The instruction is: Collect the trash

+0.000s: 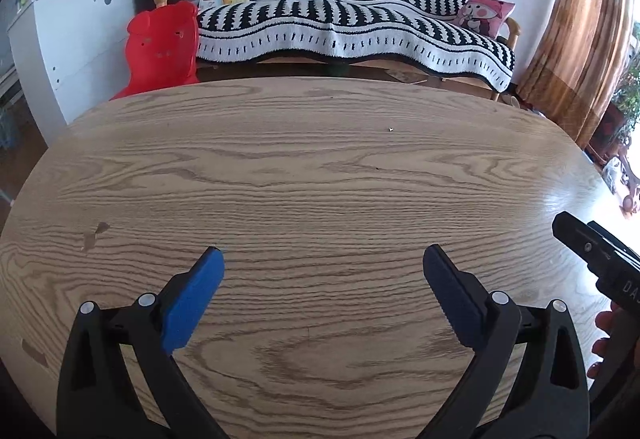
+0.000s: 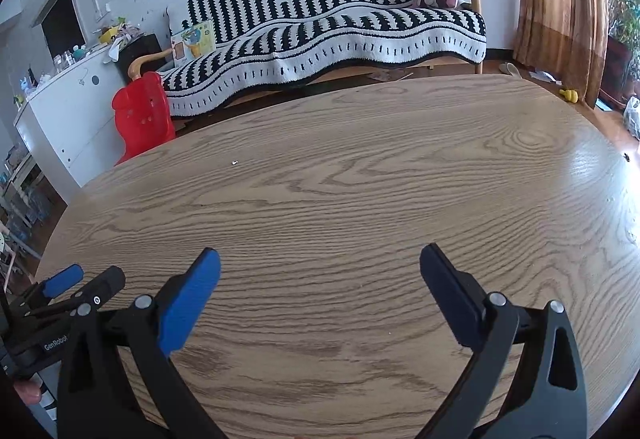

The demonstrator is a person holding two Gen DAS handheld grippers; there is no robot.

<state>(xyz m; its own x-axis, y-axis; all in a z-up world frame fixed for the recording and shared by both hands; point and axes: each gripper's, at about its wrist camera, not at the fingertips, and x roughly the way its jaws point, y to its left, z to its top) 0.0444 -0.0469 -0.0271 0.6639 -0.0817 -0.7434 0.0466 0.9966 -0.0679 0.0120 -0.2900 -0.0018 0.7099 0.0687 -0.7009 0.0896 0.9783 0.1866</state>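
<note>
Left claw point(image 1: 323, 259) spread wide, holding nothing, above the wooden worktop point(image 1: 320, 179); right claw point(image 2: 320, 259) likewise wide and unloaded beside it. Only trash seen: tiny white scrap point(image 1: 391, 129) lying well ahead on worktop. Beyond: red plastic chair point(image 1: 160, 47), striped sofa point(image 1: 352, 23).

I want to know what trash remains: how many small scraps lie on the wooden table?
1: a tiny white scrap lies alone on the far part of the wooden table, well ahead of both open claws.

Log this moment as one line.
left gripper: open, empty | right gripper: open, empty | table: one tiny white scrap | phase: nothing grasped
</note>
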